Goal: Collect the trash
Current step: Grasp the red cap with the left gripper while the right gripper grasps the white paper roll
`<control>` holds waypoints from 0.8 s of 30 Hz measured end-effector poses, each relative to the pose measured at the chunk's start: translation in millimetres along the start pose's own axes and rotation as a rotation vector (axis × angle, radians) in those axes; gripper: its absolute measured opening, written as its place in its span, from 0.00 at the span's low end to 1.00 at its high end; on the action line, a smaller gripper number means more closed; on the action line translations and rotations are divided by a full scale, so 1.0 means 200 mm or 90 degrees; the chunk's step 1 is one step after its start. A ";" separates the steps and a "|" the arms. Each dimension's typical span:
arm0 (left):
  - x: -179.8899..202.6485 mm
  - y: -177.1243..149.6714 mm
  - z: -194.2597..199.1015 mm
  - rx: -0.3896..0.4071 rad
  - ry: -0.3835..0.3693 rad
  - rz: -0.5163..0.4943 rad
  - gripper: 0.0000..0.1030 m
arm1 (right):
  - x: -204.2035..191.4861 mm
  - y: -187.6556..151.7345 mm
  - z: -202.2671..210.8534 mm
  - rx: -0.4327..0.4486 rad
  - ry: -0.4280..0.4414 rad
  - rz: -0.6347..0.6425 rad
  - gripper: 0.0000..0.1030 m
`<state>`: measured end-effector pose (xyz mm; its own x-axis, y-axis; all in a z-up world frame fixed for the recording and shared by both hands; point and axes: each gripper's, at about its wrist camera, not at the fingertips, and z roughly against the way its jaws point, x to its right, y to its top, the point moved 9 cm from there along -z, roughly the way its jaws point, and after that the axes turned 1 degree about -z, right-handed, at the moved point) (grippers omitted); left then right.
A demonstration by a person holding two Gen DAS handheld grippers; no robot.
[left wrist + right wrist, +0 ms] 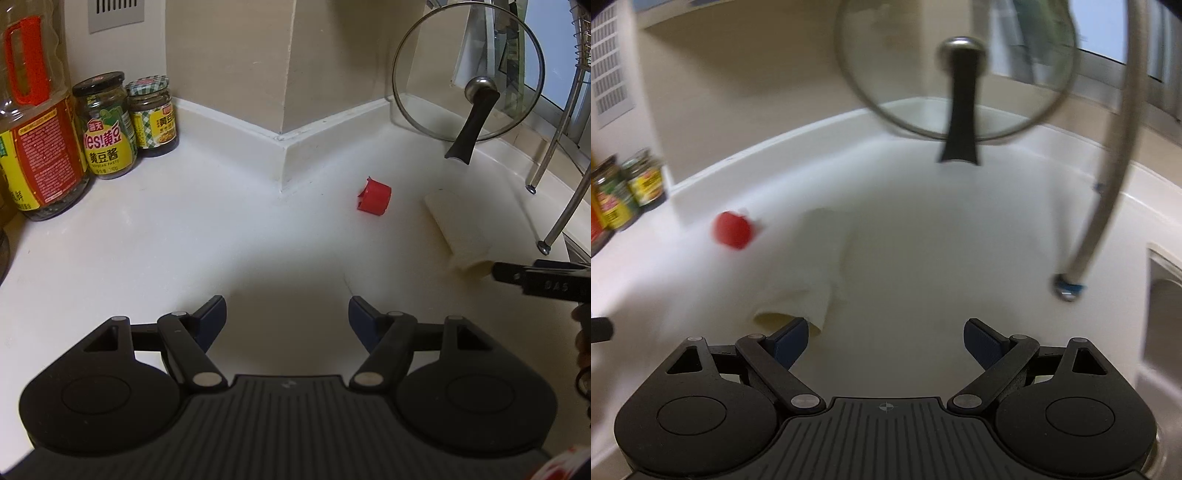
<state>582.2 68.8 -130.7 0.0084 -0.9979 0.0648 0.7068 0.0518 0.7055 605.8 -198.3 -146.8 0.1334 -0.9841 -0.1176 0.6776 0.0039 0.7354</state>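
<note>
My right gripper (884, 341), jaws spread, sits off-centre by the cream paper roll (816, 266) — closing now could nudge it away.

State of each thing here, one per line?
Left gripper: open, empty.
Right gripper: open, at the tube's end.
Paper tube: lying on its side.
Red cap: loose, on its side.
Glass lid: propped upright.
Jars: lidded, upright.

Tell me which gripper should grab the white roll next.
Right. The right gripper is open with one fingertip beside the white roll's near end. The left gripper, also open, faces bare counter, the red cap lying ahead of it.
</note>
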 end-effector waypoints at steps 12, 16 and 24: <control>0.06 0.07 -0.07 0.006 -0.015 -0.013 0.68 | -0.20 0.13 -0.04 0.044 0.092 0.038 0.85; 0.08 0.11 -0.10 0.014 -0.023 -0.021 0.68 | -0.23 0.13 -0.16 0.026 0.089 0.061 0.67; 0.16 0.22 -0.18 0.039 -0.043 -0.064 0.68 | -0.24 0.12 -0.22 0.020 0.092 0.068 0.48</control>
<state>638.1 37.7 -122.7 -0.1092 -0.9933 0.0381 0.6575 -0.0435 0.7522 648.1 -143.2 -152.4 0.3082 -0.9423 -0.1308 0.6307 0.0994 0.7696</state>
